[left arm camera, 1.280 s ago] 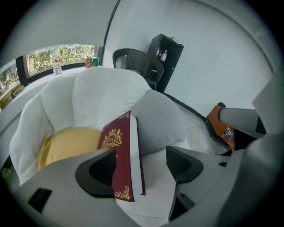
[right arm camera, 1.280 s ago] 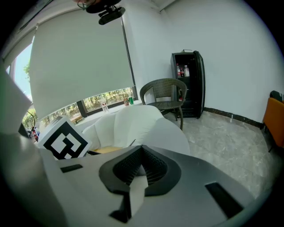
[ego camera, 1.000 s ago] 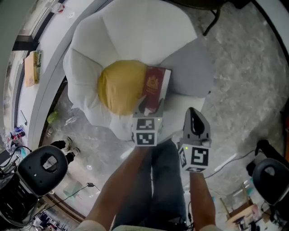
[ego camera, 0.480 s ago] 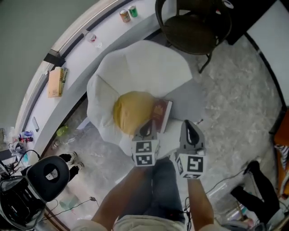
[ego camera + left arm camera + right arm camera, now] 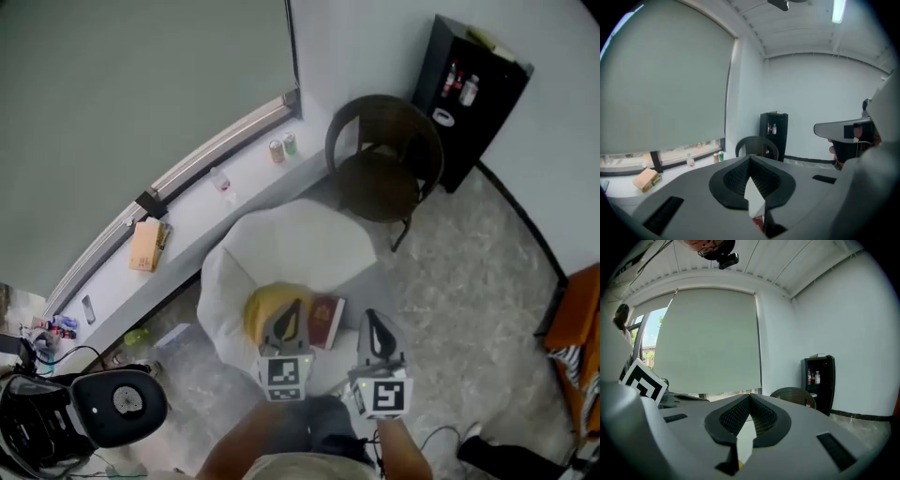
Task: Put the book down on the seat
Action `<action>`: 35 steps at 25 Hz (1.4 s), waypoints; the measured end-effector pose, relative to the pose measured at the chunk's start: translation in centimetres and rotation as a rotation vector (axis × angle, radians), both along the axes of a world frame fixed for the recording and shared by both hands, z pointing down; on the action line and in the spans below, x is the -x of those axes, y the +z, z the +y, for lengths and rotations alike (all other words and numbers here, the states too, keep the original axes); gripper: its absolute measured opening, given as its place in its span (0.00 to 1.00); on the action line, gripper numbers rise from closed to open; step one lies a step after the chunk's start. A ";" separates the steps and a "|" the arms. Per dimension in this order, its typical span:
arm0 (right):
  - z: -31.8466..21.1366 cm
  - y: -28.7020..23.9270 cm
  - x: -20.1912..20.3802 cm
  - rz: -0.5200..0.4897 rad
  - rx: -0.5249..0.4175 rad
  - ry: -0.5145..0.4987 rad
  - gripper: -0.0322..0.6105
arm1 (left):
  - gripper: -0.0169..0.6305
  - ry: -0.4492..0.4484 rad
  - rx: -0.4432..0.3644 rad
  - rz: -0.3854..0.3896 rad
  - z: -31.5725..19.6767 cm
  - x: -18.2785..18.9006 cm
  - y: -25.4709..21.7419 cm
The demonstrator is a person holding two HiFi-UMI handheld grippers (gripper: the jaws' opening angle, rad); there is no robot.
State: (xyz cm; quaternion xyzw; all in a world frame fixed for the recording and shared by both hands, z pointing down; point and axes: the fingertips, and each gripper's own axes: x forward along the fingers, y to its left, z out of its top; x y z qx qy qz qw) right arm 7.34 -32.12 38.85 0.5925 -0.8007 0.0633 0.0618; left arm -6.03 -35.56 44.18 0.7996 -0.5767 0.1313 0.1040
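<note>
The dark red book [image 5: 325, 321] lies flat on the white petal-shaped seat [image 5: 300, 248], against the right side of its yellow cushion [image 5: 265, 307]. My left gripper [image 5: 291, 309] is raised above the cushion and the book's near edge, its jaws shut with nothing between them. My right gripper [image 5: 371, 321] is held to the right of the book, also shut and empty. In the left gripper view the left gripper [image 5: 750, 157] points level across the room, and a red sliver of the book [image 5: 759, 223] shows below it. The right gripper [image 5: 750, 395] faces the window blind.
A dark wicker chair [image 5: 384, 155] stands behind the seat, and a black cabinet [image 5: 469, 89] with bottles sits in the corner. Cans [image 5: 282, 147], a bottle [image 5: 221, 180] and a brown box [image 5: 147, 245] rest on the window ledge. A black office chair [image 5: 117, 403] is at near left.
Both grippers have lifted up and back from the seat and the view has widened. The left gripper let go of the book and its jaws closed. The book stays on the seat.
</note>
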 end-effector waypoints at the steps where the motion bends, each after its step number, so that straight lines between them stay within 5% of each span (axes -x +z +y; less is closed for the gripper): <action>1: 0.5 -1.1 -0.4 0.003 -0.007 0.004 0.06 | 0.04 -0.003 -0.040 -0.002 0.3 -0.1 -1.9; 6: 2.4 -6.5 -2.1 -0.020 -0.076 0.009 0.06 | 0.04 -0.006 -0.194 -0.006 2.2 -0.9 -9.4; 18: 6.6 -14.9 -3.5 -0.022 -0.226 -0.030 0.06 | 0.04 -0.016 -0.393 -0.031 7.2 -3.2 -18.9; 35: 5.7 -17.1 -2.4 -0.001 -0.273 -0.032 0.06 | 0.04 -0.030 -0.406 -0.050 7.0 -1.7 -20.6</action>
